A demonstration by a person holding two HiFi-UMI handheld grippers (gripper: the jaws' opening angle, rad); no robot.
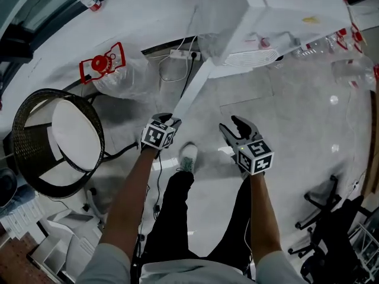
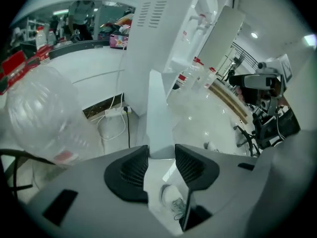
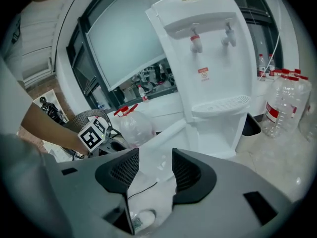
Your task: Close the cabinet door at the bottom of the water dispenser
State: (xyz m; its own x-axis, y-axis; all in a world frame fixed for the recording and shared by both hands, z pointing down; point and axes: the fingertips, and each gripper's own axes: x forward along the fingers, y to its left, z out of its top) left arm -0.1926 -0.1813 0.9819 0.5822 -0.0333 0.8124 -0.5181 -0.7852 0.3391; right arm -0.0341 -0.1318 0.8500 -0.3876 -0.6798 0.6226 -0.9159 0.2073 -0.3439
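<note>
I see the water dispenser with its bottom cabinet door swung wide open toward me. Left gripper: fingers apart, the door's free edge between their tips; I cannot tell whether they touch it. Right gripper, near the left one: fingers wide apart, holding nothing.

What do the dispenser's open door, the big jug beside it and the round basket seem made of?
The cabinet door is smooth, glossy white: probably plastic or painted metal. The jug looks like clear plastic, see-through with ribbed walls. The basket is dark wicker or rattan, by its open weave.
</note>
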